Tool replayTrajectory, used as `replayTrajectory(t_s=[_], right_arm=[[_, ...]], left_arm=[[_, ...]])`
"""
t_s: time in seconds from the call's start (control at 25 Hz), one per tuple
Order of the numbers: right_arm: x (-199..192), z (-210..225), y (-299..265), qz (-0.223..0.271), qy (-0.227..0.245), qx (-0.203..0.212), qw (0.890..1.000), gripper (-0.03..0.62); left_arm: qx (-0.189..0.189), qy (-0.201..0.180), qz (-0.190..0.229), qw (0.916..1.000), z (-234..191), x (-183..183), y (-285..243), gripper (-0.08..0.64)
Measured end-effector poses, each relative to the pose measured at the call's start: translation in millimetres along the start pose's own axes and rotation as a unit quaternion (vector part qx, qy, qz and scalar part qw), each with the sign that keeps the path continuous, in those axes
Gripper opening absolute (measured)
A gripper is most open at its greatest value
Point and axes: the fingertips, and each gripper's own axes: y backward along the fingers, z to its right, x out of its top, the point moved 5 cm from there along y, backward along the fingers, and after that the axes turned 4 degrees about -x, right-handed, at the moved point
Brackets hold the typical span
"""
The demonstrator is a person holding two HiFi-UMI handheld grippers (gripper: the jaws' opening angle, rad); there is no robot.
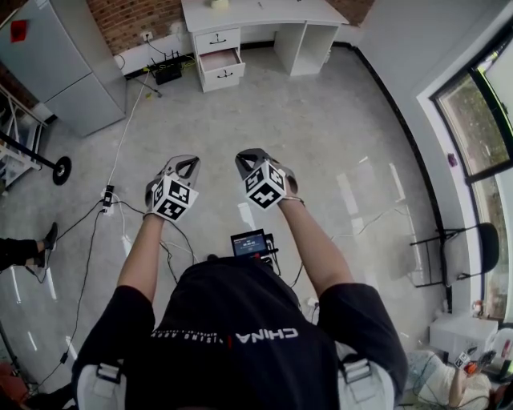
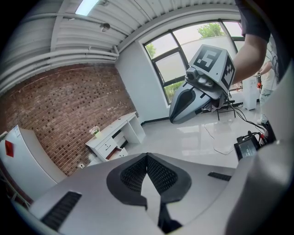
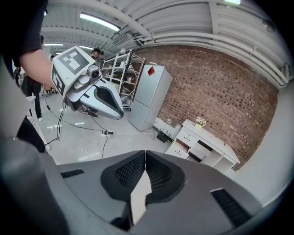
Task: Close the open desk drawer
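Close before the person, above the grey floor point(image 1: 321, 136), the left gripper point(image 1: 186, 164) and the right gripper point(image 1: 250, 158) hover side by side, each with its fingers pressed together on nothing. Far across the room, by the brick wall point(image 1: 132, 20), the drawer point(image 1: 222, 62) stands pulled open beneath the white surface point(image 1: 264, 12), well apart from both grippers.

Bright, even daylight. In the head view the window point(image 1: 481, 104) at three o'clock throws pale glare streaks across the glossy floor point(image 1: 353, 160), and shadows are faint and soft. The open drawer point(image 1: 218, 60) at twelve o'clock is small but sharp. Both gripper views show strong fisheye bending and black corners. A ceiling strip light point(image 3: 98, 21) glows at eleven o'clock in the right one, and the window panes are washed out at one o'clock in the left.
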Motion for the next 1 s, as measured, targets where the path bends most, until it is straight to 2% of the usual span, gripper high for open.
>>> replayTrajectory(t_s=[0.32, 0.64, 0.84, 1.0], right_arm=[[-19.9, 18.5, 5.6, -0.001, -0.007, -0.001, 1.000, 0.015], [-56.5, 60.5, 8.6, 0.009, -0.029, 0.002, 1.000, 0.015], [-63.6, 66.5, 1.1, 0.019, -0.031, 0.025, 0.999, 0.015], [-67.9, 78.8, -8.9, 0.023, -0.051, 0.038, 0.998, 0.015]], left_arm=[[-0.009, -0.006, -0.006, 0.9999, 10.9, 14.0, -20.9, 0.012], [-0.001, -0.007, -0.003, 1.0000, 25.0, 44.0, -62.1, 0.012], [-0.006, 0.000, -0.012, 0.9999, 27.8, 41.6, -81.5, 0.012], [-0.012, 0.003, -0.011, 0.9999, 18.9, 44.6, -101.1, 0.012]])
